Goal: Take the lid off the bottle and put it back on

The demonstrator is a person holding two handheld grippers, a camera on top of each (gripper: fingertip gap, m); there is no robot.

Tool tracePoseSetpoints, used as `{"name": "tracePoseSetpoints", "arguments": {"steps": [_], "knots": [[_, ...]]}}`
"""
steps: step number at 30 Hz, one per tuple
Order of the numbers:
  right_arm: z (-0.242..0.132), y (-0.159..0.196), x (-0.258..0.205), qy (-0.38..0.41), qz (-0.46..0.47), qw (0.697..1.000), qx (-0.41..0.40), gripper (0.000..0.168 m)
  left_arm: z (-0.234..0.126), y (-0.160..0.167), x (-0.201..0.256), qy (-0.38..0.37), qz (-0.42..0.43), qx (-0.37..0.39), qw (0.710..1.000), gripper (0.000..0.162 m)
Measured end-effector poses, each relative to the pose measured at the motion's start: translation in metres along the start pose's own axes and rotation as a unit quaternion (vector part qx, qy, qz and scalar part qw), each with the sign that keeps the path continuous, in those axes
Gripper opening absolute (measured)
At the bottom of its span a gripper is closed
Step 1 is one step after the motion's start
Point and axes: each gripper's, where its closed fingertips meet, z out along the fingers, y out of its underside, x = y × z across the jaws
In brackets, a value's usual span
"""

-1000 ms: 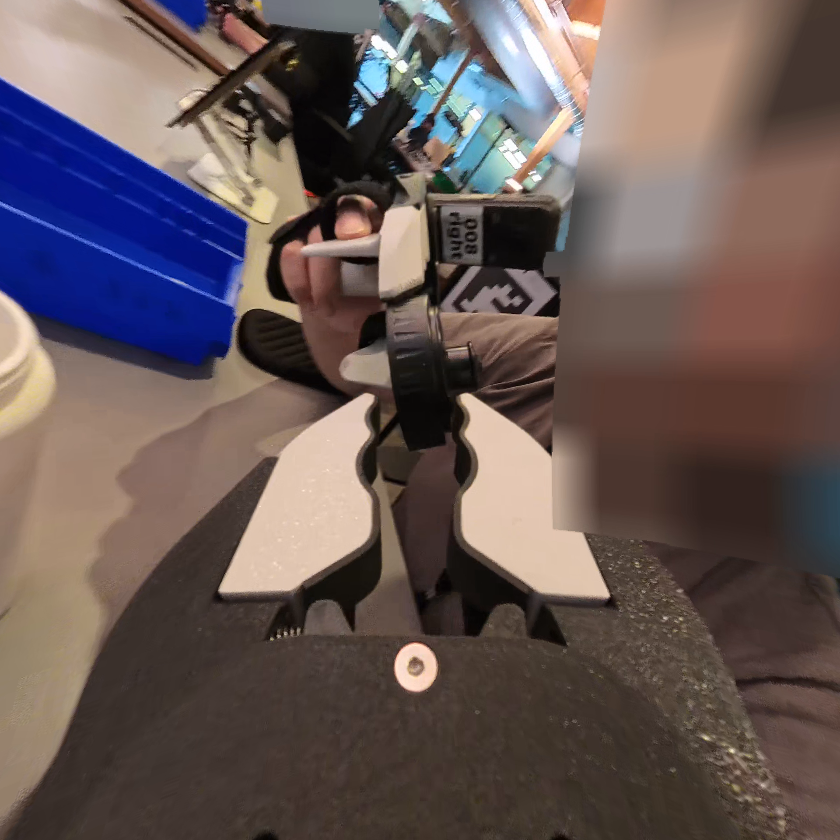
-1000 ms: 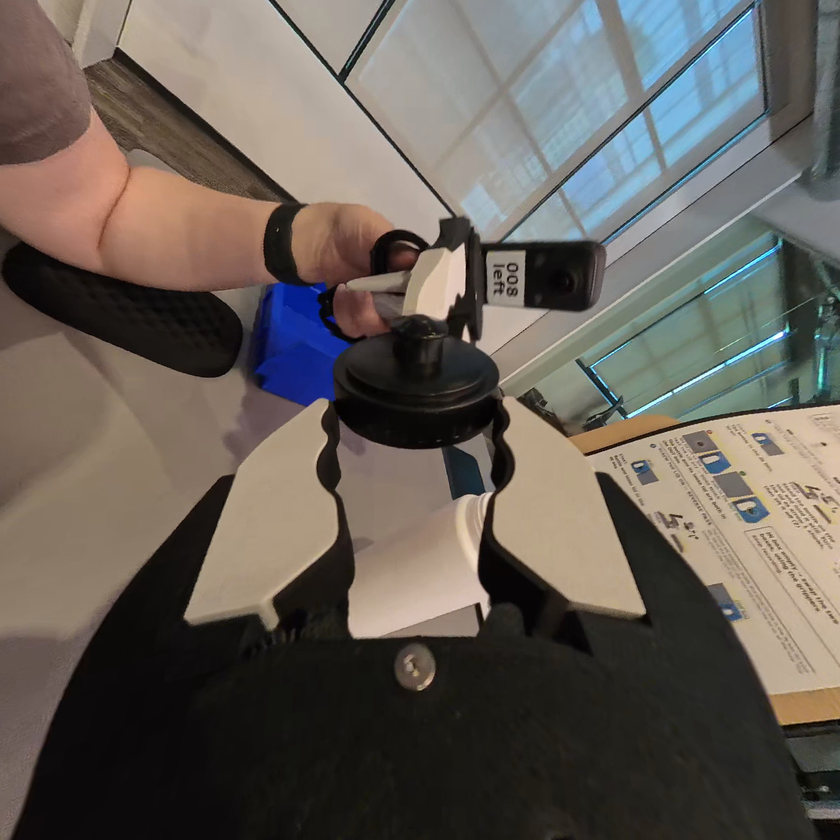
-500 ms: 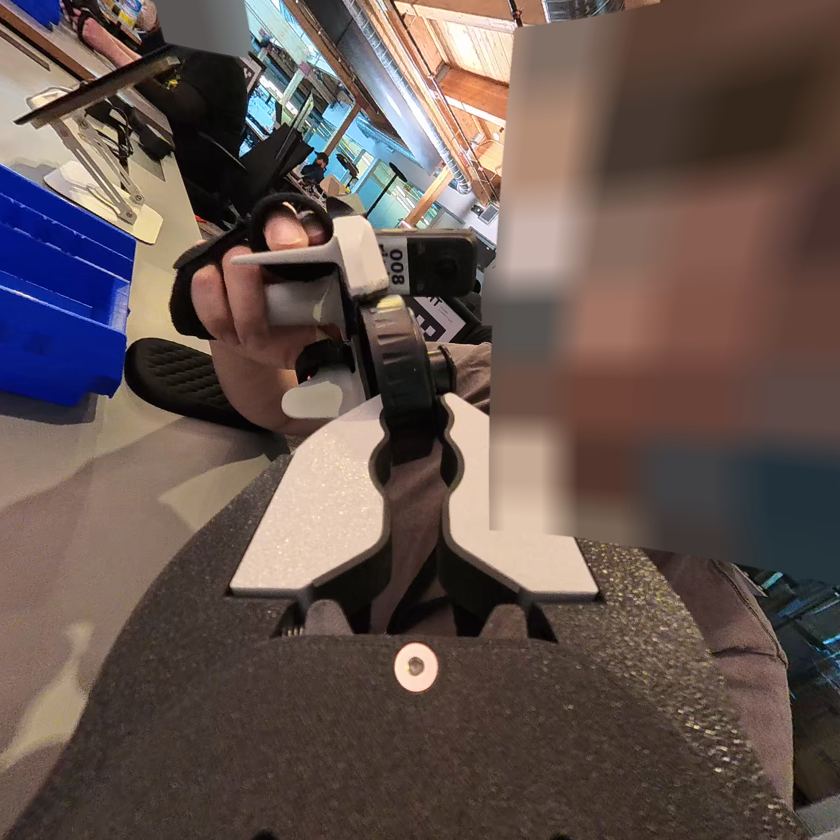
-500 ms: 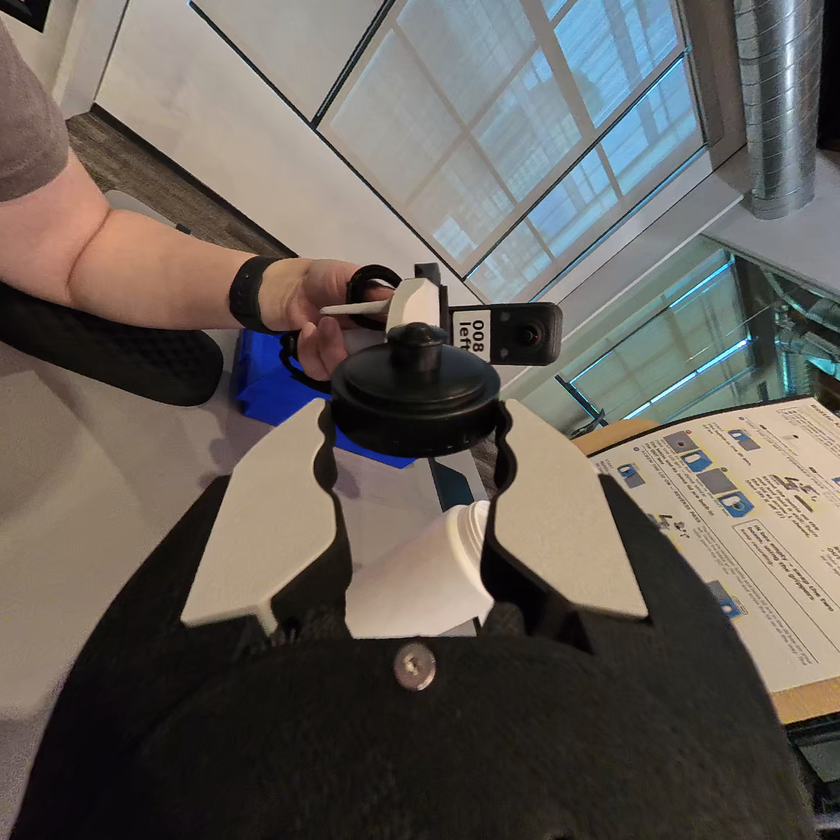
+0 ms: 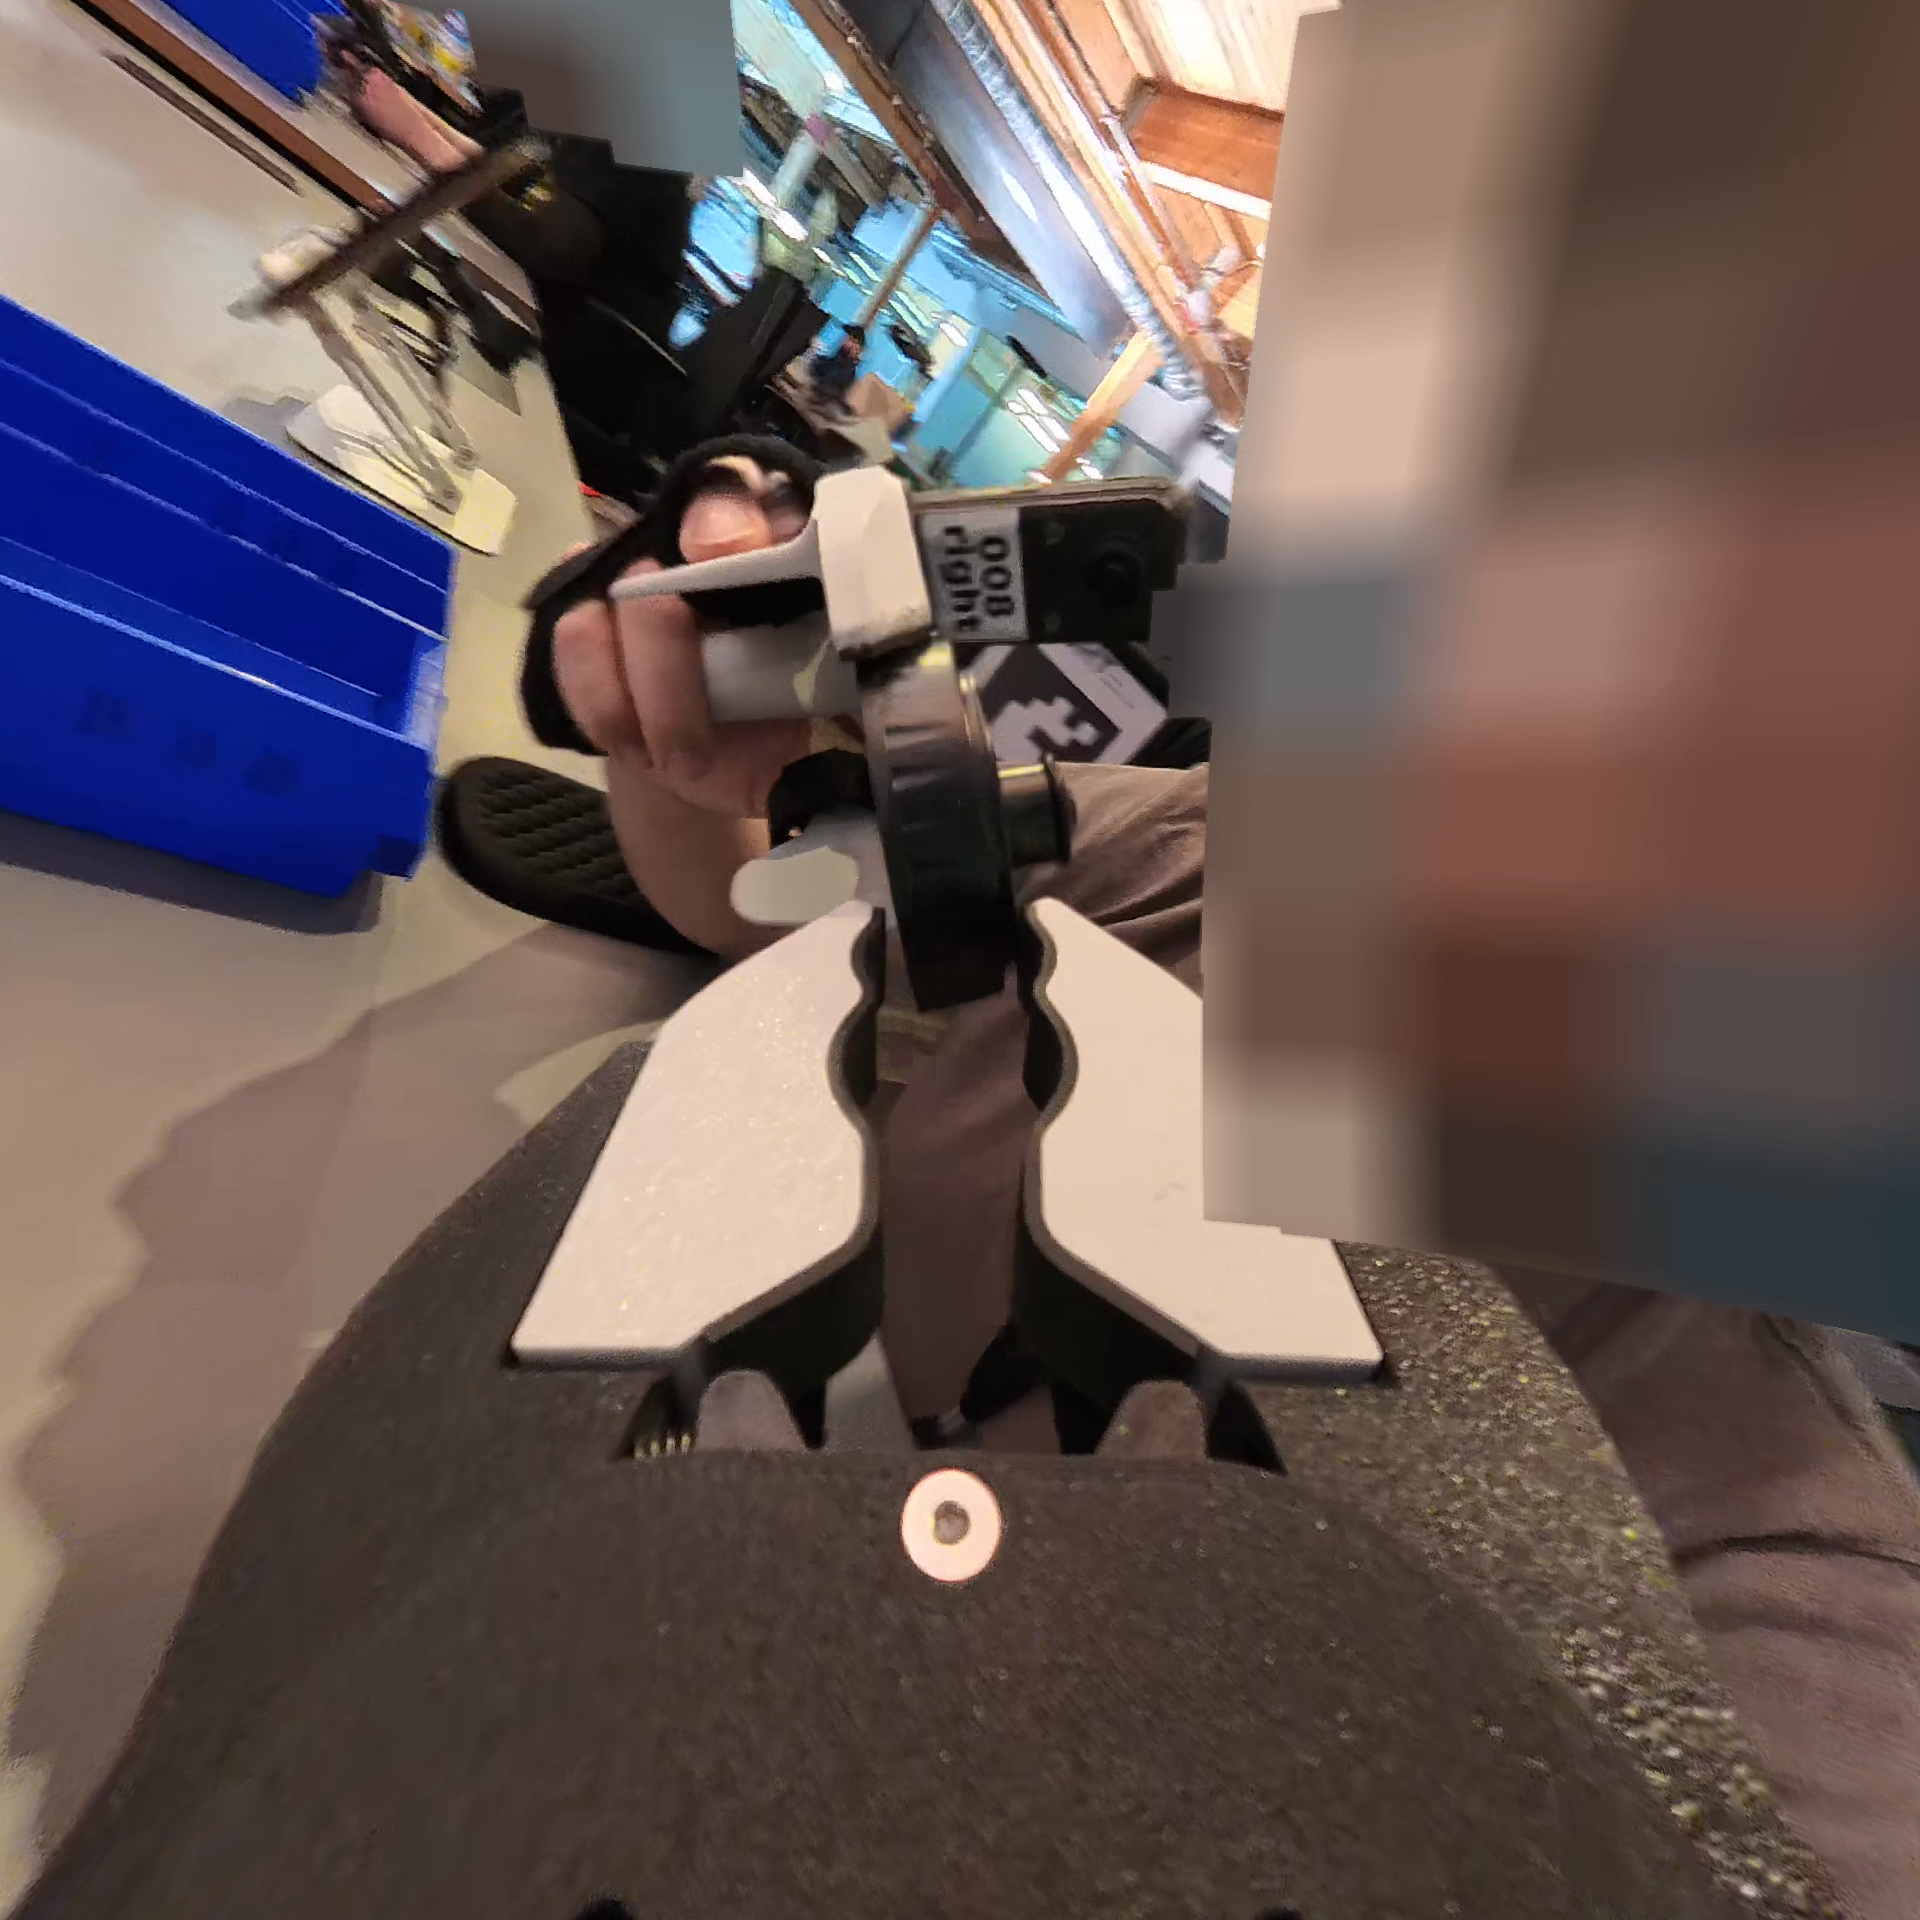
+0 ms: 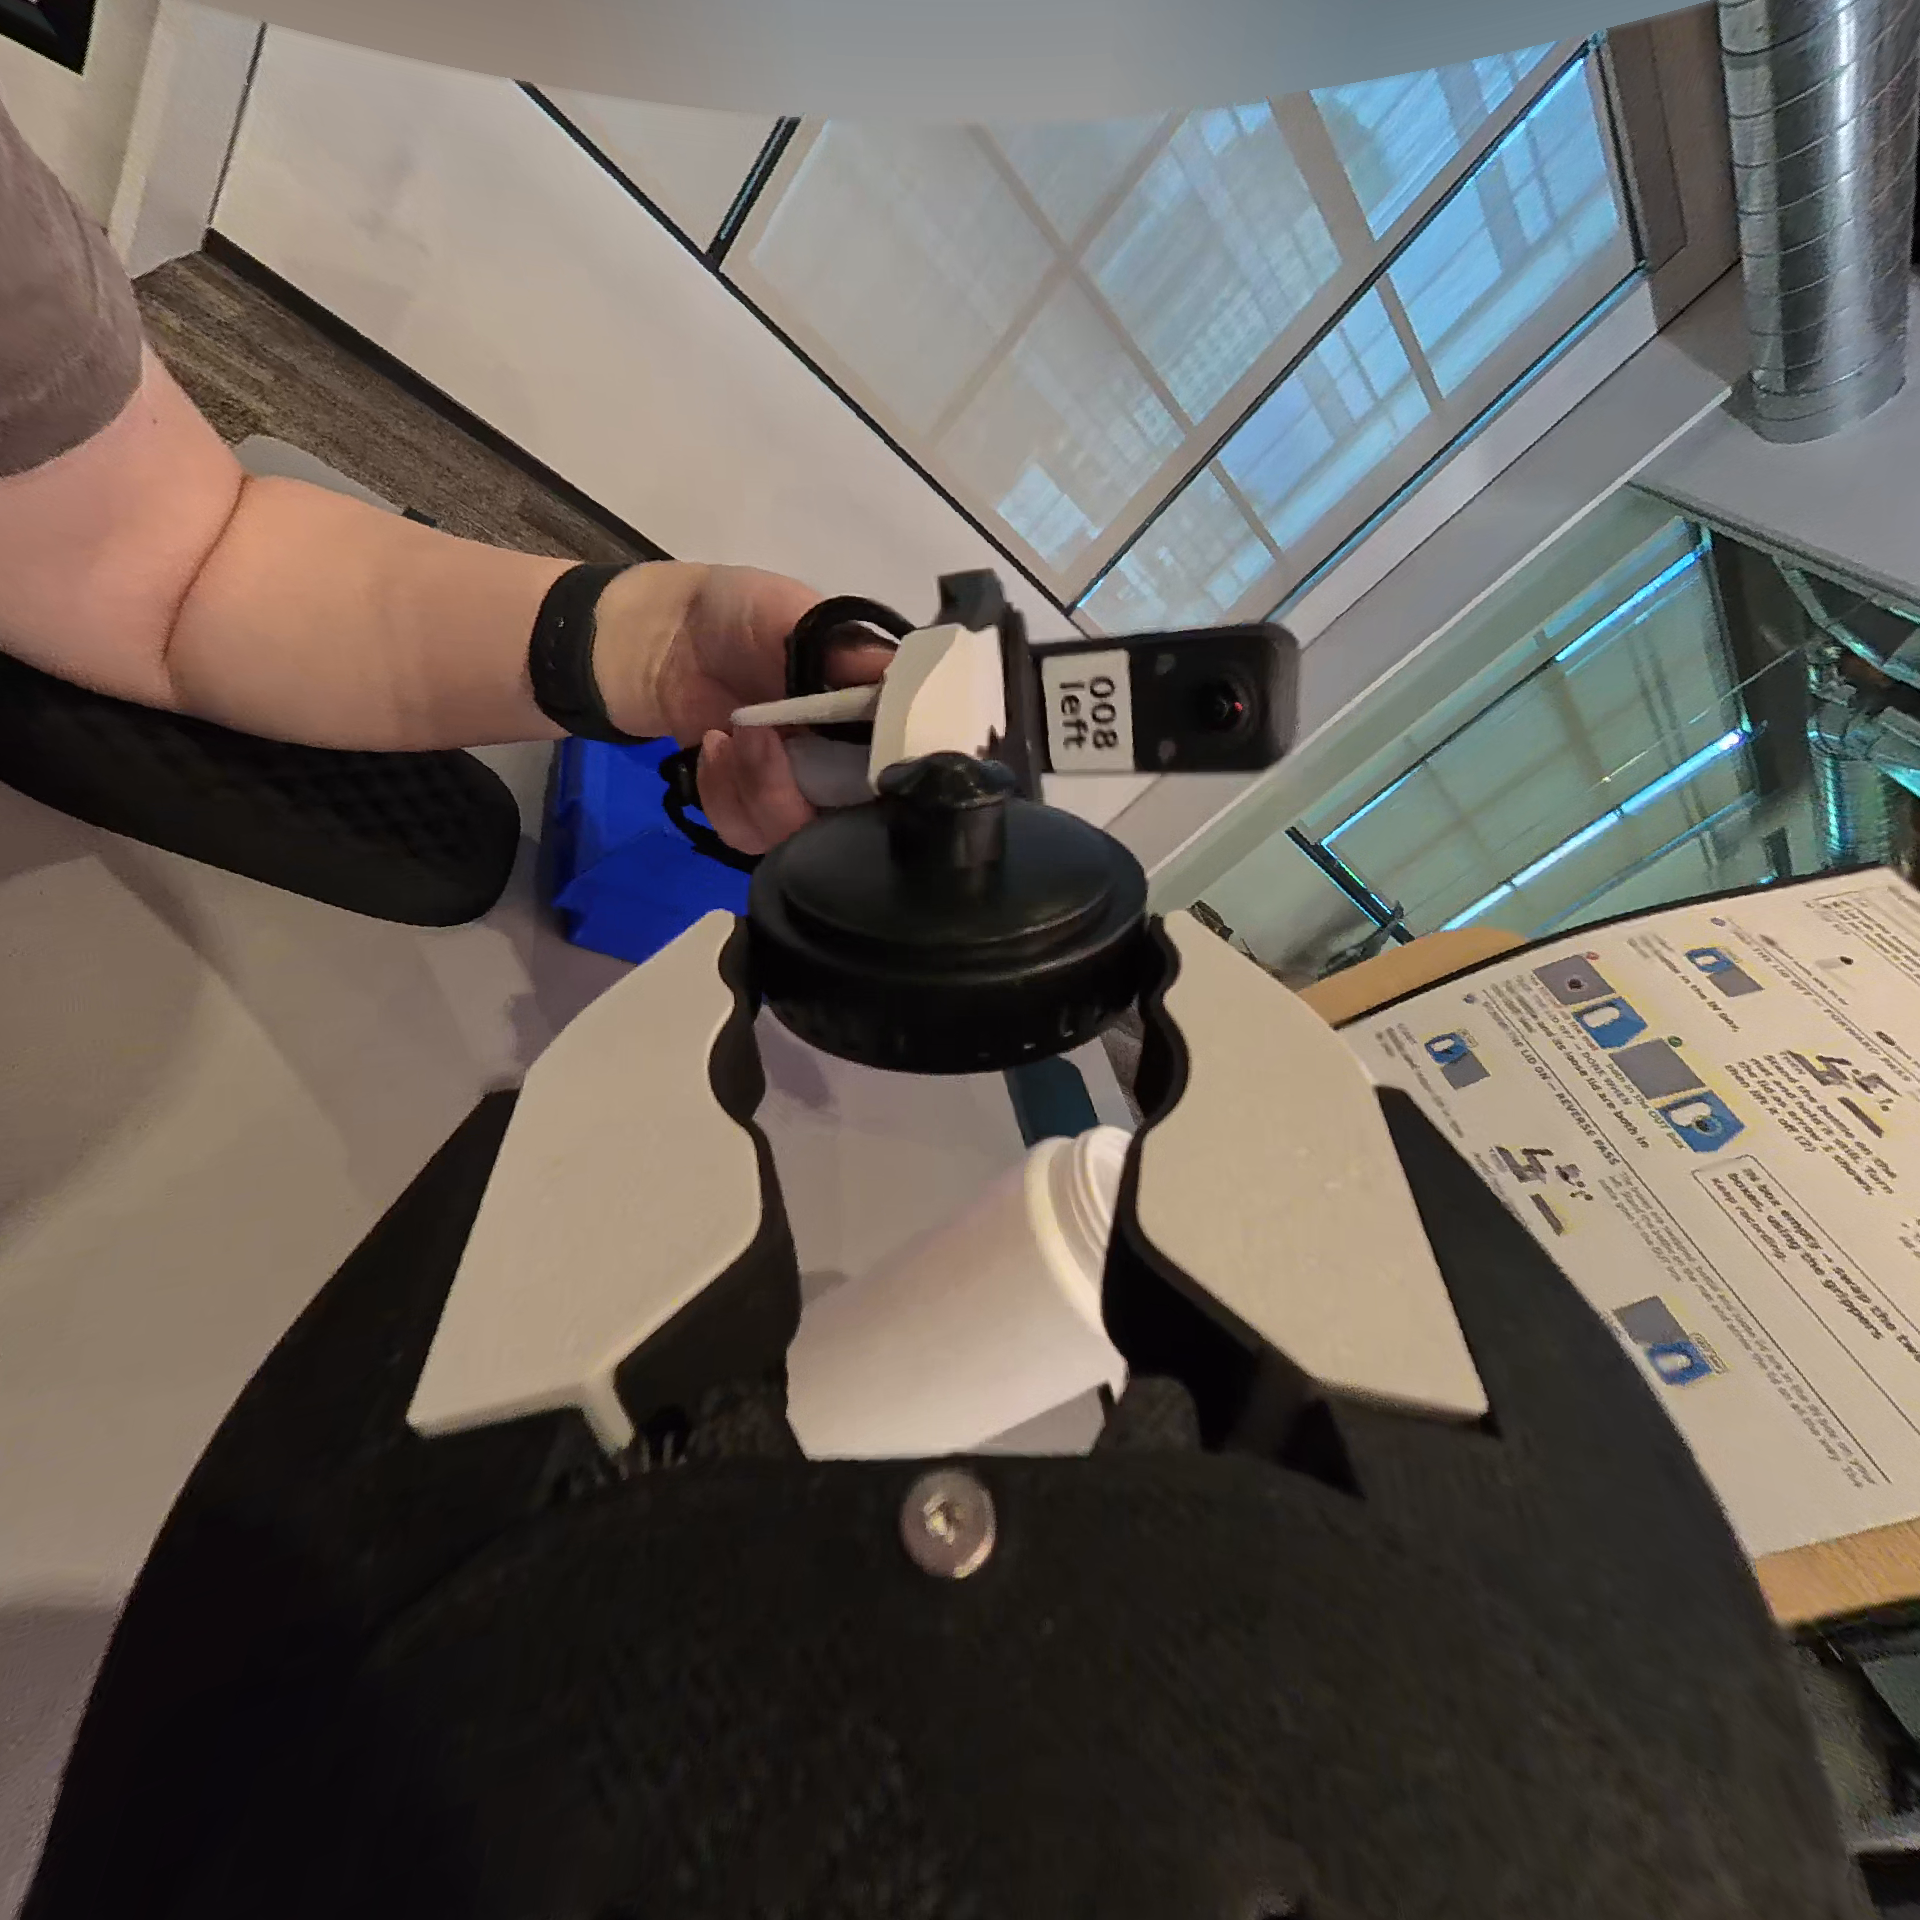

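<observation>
My right gripper (image 6: 945, 935) is shut on the black lid (image 6: 935, 966), holding it by the rim with its knob up, in the air. The white bottle (image 6: 966, 1309) shows below, between the right fingers, with its threaded neck bare. In the left wrist view the lid (image 5: 945, 852) is edge-on. My left gripper (image 5: 956, 914) straddles its lower rim with a thin gap on each side, narrowly open. The right gripper (image 5: 831, 779) and the hand holding it are behind the lid. In the right wrist view, only the left gripper's camera mount (image 6: 1143, 707) shows beyond the lid.
Blue bins (image 5: 208, 675) stand on the grey table at the left. A black padded rest (image 5: 540, 842) lies near the person's arm and also shows in the right wrist view (image 6: 312, 831). A printed sheet (image 6: 1662, 1143) lies on a wooden board at the right.
The right gripper has kept the lid throughout. The left fingers narrowed around the lid's rim half a second ago and now stand slightly wider. Both views have swung a little.
</observation>
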Motion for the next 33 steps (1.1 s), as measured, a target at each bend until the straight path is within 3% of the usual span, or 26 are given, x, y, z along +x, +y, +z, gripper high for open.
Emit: {"name": "tracePoseSetpoints", "arguments": {"steps": [3, 5, 8, 10, 12, 15, 19, 24, 29, 33], "knots": [[-0.015, 0.004, 0.028, 0.044, 0.018, 0.999, -0.008, 0.072, -0.016, -0.016, -0.026, -0.136, 0.089, 0.033, 0.986, 0.033], [-0.028, 0.007, 0.050, 0.073, 0.057, 0.996, -0.003, 0.073, -0.034, -0.025, -0.052, -0.268, 0.171, 0.041, 0.947, 0.040], [-0.043, 0.018, 0.077, 0.101, 0.131, 0.986, 0.011, 0.072, -0.058, -0.034, -0.078, -0.405, 0.255, 0.068, 0.875, 0.085], [-0.049, 0.028, 0.088, 0.110, 0.173, 0.979, 0.018, 0.072, -0.072, -0.041, -0.094, -0.468, 0.282, 0.096, 0.832, 0.094], [-0.050, 0.038, 0.095, 0.114, 0.206, 0.972, 0.021, 0.072, -0.075, -0.040, -0.114, -0.498, 0.272, 0.124, 0.814, 0.105], [-0.046, 0.056, 0.099, 0.113, 0.255, 0.960, 0.016, 0.072, -0.066, -0.020, -0.153, -0.503, 0.228, 0.123, 0.824, 0.107], [-0.031, 0.072, 0.090, 0.079, 0.308, 0.948, 0.024, 0.072, -0.066, 0.001, -0.195, -0.527, 0.221, 0.113, 0.813, 0.106], [-0.009, 0.092, 0.074, 0.040, 0.343, 0.938, 0.011, 0.073, -0.050, 0.012, -0.213, -0.471, 0.220, 0.090, 0.849, 0.089], [0.000, 0.102, 0.063, 0.006, 0.351, 0.936, -0.001, 0.073, -0.033, 0.017, -0.210, -0.394, 0.210, 0.093, 0.890, 0.087], [0.005, 0.106, 0.057, -0.003, 0.349, 0.937, -0.007, 0.073, -0.022, 0.024, -0.204, -0.375, 0.236, 0.070, 0.894, 0.087]]}}
